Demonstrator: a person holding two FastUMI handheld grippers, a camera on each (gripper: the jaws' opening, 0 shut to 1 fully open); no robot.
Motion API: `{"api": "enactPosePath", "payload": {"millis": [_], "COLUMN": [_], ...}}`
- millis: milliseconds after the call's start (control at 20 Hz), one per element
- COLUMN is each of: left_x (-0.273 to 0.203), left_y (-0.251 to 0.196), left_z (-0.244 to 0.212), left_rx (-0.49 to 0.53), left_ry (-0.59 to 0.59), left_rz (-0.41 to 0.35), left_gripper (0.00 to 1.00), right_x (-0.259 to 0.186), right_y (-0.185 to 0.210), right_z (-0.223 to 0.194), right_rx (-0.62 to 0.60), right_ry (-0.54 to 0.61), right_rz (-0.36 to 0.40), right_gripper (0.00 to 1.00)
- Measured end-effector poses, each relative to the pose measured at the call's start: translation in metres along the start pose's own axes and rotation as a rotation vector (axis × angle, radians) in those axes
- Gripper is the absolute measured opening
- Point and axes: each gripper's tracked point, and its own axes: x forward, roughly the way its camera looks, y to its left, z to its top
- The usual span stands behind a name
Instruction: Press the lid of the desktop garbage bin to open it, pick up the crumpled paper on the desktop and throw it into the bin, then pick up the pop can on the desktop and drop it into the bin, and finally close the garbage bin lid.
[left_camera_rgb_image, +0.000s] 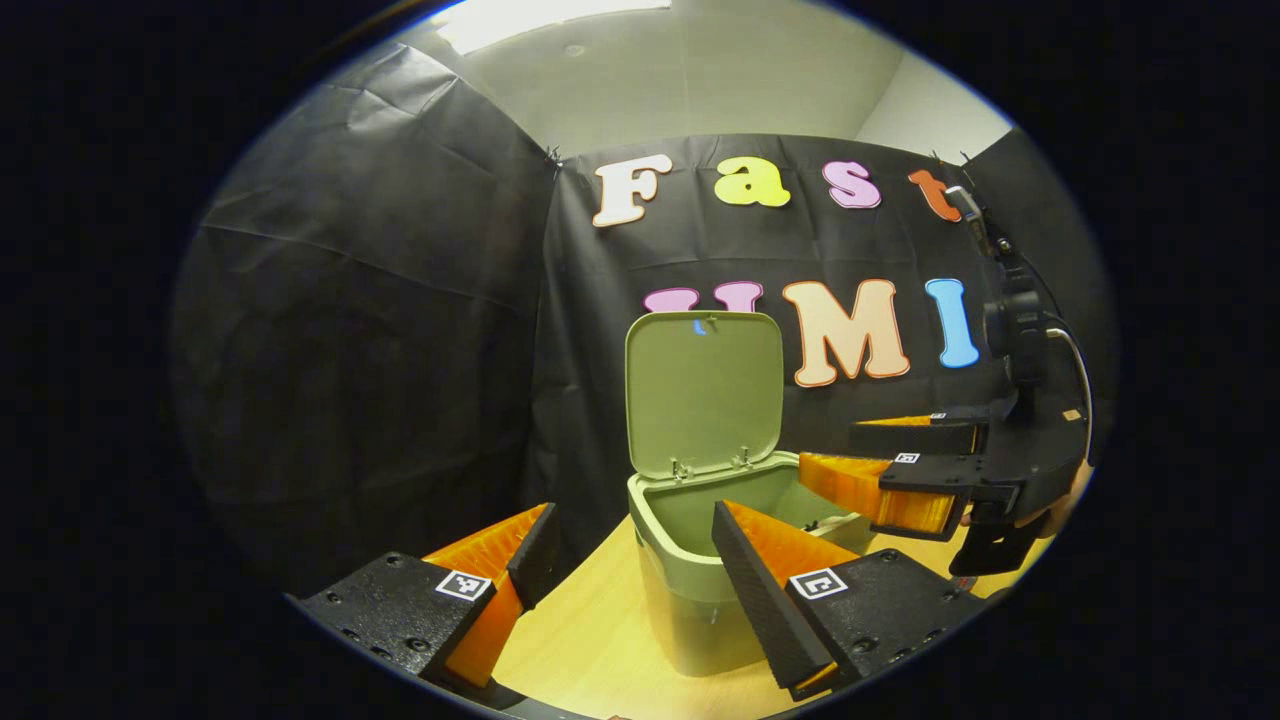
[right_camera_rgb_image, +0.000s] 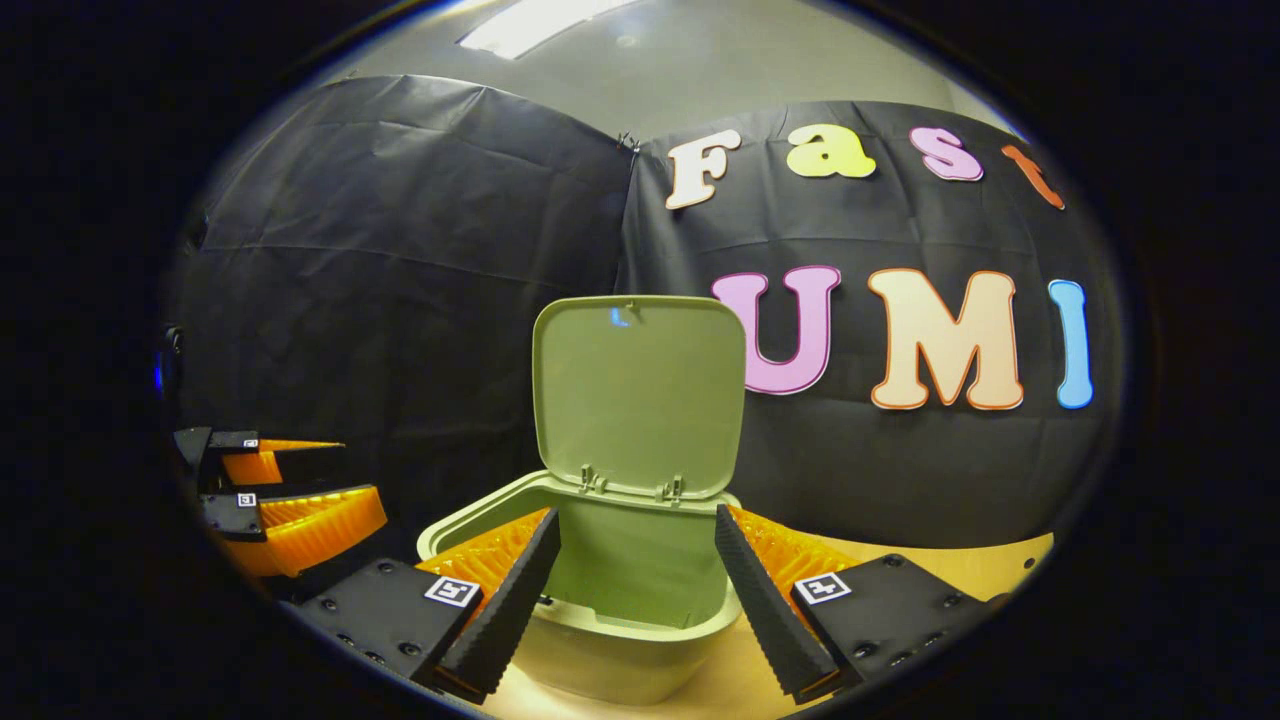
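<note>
Right gripper view: bin open below you

You have 1 pale green plastic bin (right_camera_rgb_image: 600, 610) on the wooden desktop (right_camera_rgb_image: 960, 570), hinged lid (right_camera_rgb_image: 640, 395) upright. Your right gripper (right_camera_rgb_image: 630, 590) gapes wide, empty, over its rim; your left gripper (left_camera_rgb_image: 625, 570), equally spread, empty, hangs beside it.

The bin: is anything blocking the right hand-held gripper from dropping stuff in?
Nothing visible does. The lid stands upright, and the right hand-held gripper hangs open over the bin mouth.
</note>
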Motion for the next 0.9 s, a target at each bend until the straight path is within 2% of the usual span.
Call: {"api": "enactPosePath", "payload": {"millis": [100,250,350,650,900], "left_x": [0.002,0.005,0.006,0.005,0.002], "left_y": [-0.014,-0.05,-0.092,-0.173,-0.239], "left_z": [0.001,0.007,0.009,0.006,-0.008], "left_rx": [-0.007,-0.017,-0.027,-0.06,-0.072], "left_ry": [-0.006,-0.024,-0.028,-0.016,0.025], "left_rz": [-0.019,-0.078,-0.146,-0.276,-0.377], "left_gripper": [0.92,0.93,0.92,0.92,0.93], "right_x": [-0.014,-0.035,-0.069,-0.133,-0.186], "right_y": [-0.017,-0.05,-0.096,-0.173,-0.231], "right_z": [0.006,0.008,0.001,-0.018,-0.04], "right_rx": [-0.005,-0.008,-0.002,0.016,0.038], "right_ry": [-0.026,-0.037,-0.027,0.008,0.05], "right_rz": [-0.035,-0.088,-0.162,-0.288,-0.392], "right_gripper": [1.0,0.98,0.98,1.0,0.98]}}
